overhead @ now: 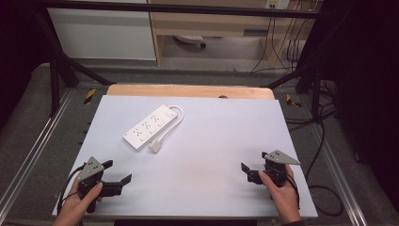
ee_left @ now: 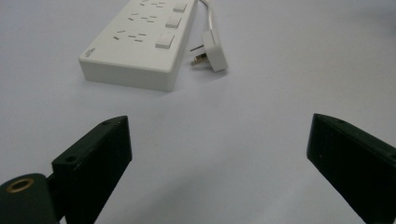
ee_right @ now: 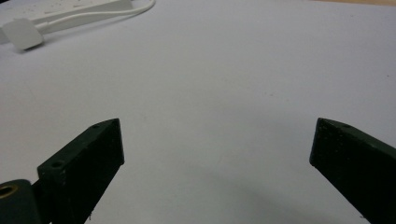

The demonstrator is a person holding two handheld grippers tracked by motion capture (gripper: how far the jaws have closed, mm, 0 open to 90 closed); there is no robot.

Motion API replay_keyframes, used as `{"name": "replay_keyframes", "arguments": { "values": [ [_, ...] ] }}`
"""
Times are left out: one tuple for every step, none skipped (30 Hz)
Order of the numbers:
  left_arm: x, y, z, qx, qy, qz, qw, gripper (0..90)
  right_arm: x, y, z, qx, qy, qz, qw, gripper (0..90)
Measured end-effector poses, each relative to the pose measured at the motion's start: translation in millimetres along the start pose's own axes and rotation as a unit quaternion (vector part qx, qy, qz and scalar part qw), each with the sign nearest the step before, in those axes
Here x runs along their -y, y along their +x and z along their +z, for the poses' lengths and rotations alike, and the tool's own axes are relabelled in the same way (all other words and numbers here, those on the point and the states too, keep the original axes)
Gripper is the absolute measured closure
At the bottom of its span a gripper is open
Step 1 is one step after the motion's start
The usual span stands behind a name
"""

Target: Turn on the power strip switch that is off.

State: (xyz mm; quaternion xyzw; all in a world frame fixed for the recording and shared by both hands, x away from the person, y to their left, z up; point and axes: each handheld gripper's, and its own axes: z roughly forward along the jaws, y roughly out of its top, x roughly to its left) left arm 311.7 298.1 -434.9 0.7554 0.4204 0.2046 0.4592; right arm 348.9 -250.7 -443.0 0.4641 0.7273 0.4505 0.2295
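Toward the far left of the table [overhead: 235, 155] lies the white power strip [overhead: 149, 127], its long axis running diagonally from the near-left end to the far-right end, where its cord [overhead: 175, 117] loops back to the plug [overhead: 155, 146] resting just beside its near side. The left hand-held gripper [overhead: 117, 173] and right hand-held gripper [overhead: 253, 165] both sit with jaws spread wide and empty near the table's near corners. A likely risk: grabbing the loose plug or cord could drag or swing the strip across the smooth surface.
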Motion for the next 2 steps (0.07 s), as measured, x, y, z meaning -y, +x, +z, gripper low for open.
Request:
{"name": "replay_keyframes", "arguments": {
  "values": [
    [0.0, 1.8, -0.4, -0.003, -0.001, -0.002, 1.0000, 6.6, 1.3, -1.2, 2.4, 0.008, 0.011, 0.004, 0.9999, 3.4],
    [-0.5, 3.1, -0.7, -0.007, -0.003, -0.005, 1.0000, 6.4, 2.9, -1.9, 5.8, 0.014, 0.026, 0.006, 0.9996, 3.3]
  ]
}}
